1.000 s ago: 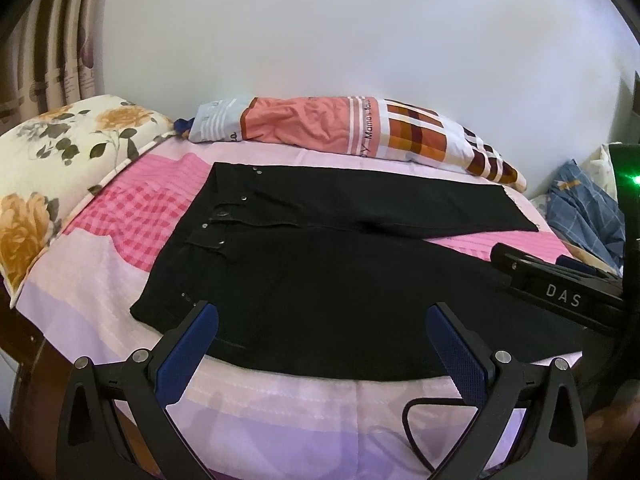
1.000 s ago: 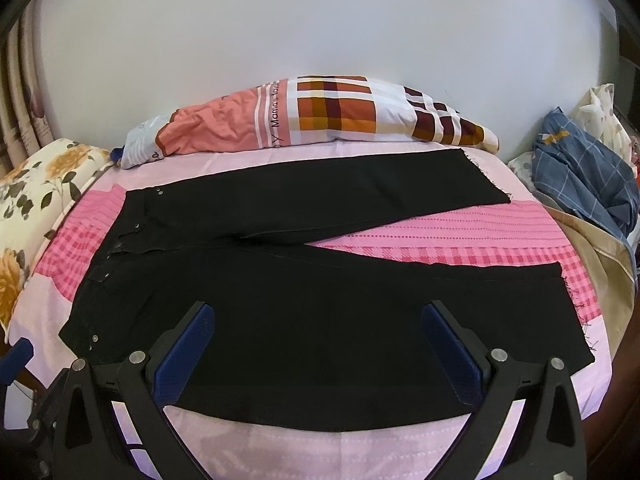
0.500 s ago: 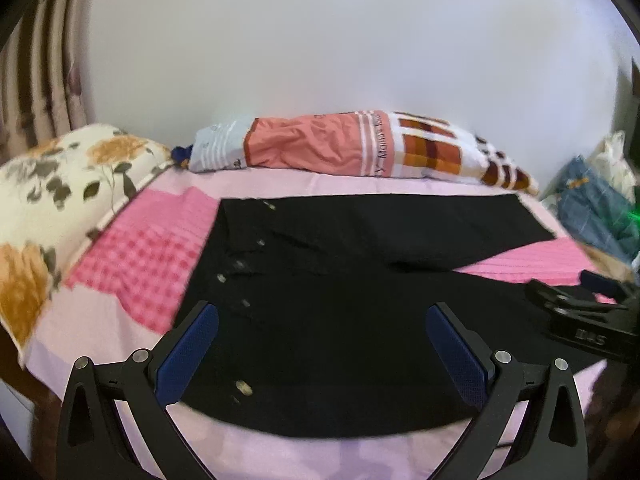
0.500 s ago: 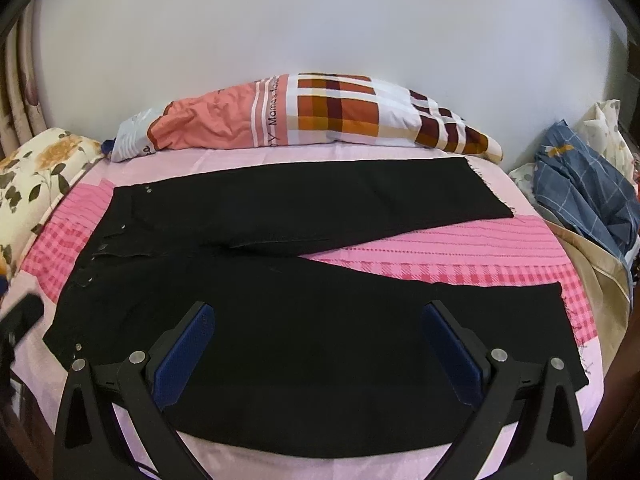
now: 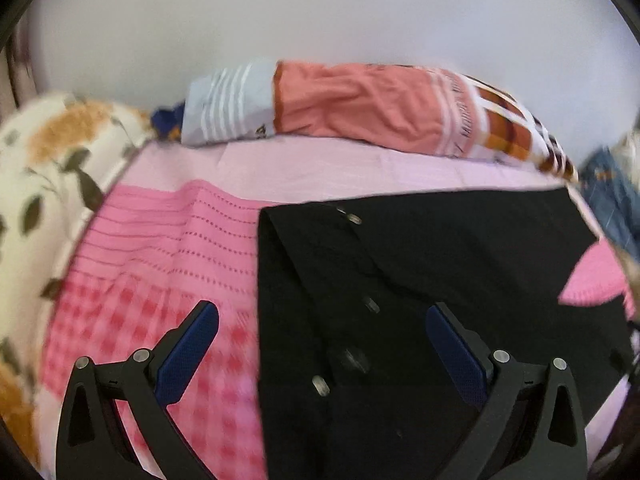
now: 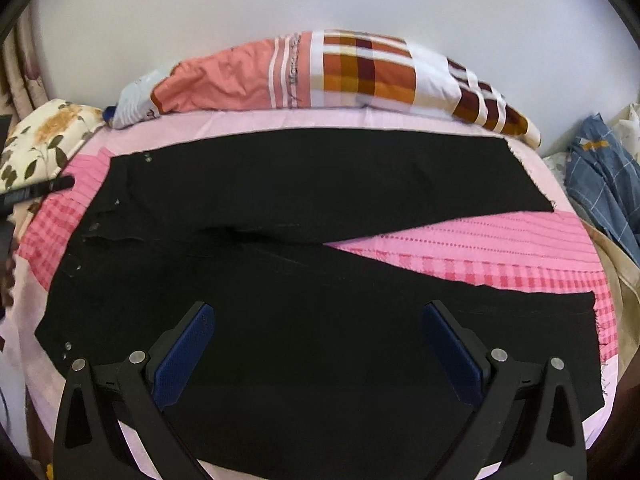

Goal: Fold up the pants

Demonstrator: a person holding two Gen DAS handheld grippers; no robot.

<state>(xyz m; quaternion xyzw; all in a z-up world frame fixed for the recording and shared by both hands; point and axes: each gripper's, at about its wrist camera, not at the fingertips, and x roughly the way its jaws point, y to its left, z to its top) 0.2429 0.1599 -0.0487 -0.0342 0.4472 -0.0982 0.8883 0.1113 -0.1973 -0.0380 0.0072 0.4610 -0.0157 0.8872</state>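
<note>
The black pants (image 6: 280,280) lie spread flat on the bed (image 6: 500,240), legs splayed apart, waistband to my left. My left hand-held gripper (image 5: 320,344) and right hand-held gripper (image 6: 316,340) both hang released above them. Soft, limp cloth, I judge; I'd pinch waistband (image 5: 320,320) and hem.

— How does the left gripper (image 5: 322,330) stand?
— Jaws spread wide, nothing between the blue pads (image 5: 188,354); its view is blurred.
— And the right gripper (image 6: 318,330)?
— Jaws equally wide apart, holding nothing, pads (image 6: 184,354) clear of any contact. The left gripper's dark tip (image 6: 38,190) shows at the right view's left edge.
</note>
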